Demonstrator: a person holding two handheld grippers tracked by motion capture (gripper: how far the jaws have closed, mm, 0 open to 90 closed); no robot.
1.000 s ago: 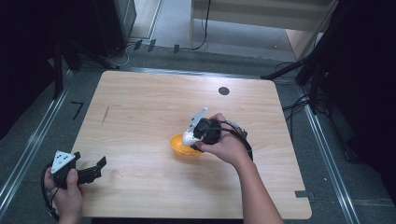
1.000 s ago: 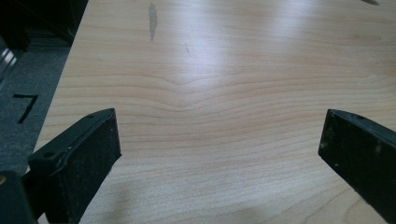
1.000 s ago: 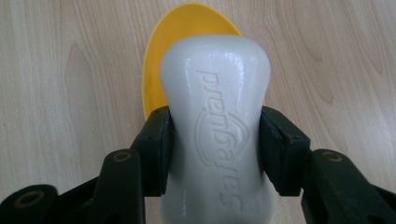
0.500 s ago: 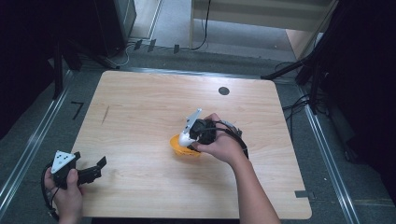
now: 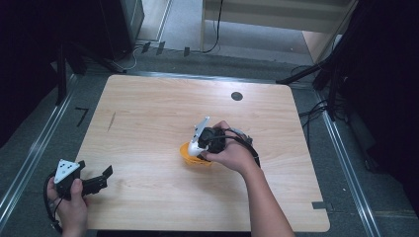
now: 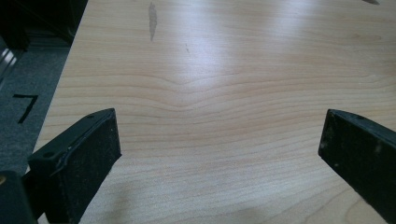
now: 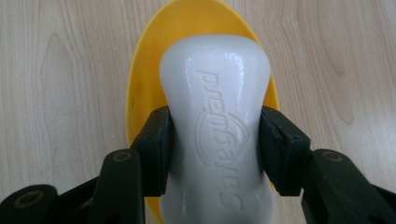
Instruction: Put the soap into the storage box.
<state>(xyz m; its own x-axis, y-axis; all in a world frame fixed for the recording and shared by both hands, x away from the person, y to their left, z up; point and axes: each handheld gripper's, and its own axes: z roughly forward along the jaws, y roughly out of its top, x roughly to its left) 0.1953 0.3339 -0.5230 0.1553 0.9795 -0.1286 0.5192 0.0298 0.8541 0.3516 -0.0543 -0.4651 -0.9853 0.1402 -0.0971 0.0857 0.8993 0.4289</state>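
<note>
A white bar of soap (image 7: 215,93) with raised lettering sits between the jaws of my right gripper (image 7: 215,122), which is shut on its sides. Under it lies a yellow oval dish (image 7: 140,93) on the wooden table. In the high view the right gripper (image 5: 200,143) hovers over the yellow dish (image 5: 190,157) near the table's middle, its hand covering the soap. My left gripper (image 5: 99,180) is held at the front left corner, and in its own view the left gripper (image 6: 219,149) is open above bare wood.
The wooden table (image 5: 148,108) has a black round spot (image 5: 236,96) at the back and a dark streak (image 5: 111,121) at the left. Cables (image 5: 316,111) run along the floor to the right. A black tape mark (image 5: 81,116) lies on the floor at the left.
My right gripper, with the soap, has drifted slightly left and toward the person over the dish. The left gripper has stayed put.
</note>
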